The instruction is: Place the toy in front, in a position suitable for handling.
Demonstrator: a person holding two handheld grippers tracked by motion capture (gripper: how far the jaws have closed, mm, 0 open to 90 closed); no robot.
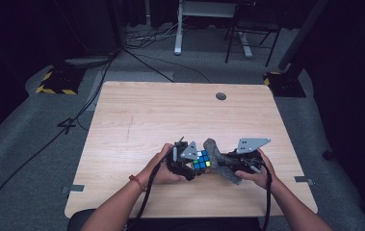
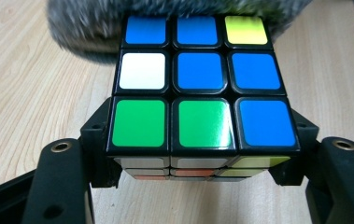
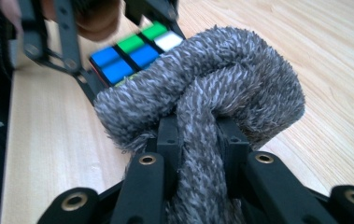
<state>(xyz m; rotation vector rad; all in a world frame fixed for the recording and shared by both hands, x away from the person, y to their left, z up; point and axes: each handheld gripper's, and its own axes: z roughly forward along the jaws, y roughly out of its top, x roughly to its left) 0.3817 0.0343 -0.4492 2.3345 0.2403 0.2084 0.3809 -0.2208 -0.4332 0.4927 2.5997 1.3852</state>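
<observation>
A Rubik's cube (image 1: 201, 160) with blue, green, white and yellow stickers on top sits low over the wooden table (image 1: 170, 115), near its front edge. My left gripper (image 1: 193, 165) is shut on the cube (image 2: 198, 88), its jaws clamping the cube's two sides. My right gripper (image 1: 224, 163) is shut on a fuzzy grey cloth (image 1: 217, 159). In the right gripper view the cloth (image 3: 212, 102) is pinched between the jaws and folded over, pressing against the cube (image 3: 128, 53). The grey cloth (image 2: 95, 23) lies along the cube's far edge in the left gripper view.
A round grommet (image 1: 221, 96) sits at the table's far edge. Beyond the table are cables on the grey floor, a desk frame (image 1: 178, 29) and a yellow-black striped base (image 1: 57, 84). A person's forearms come in from the bottom.
</observation>
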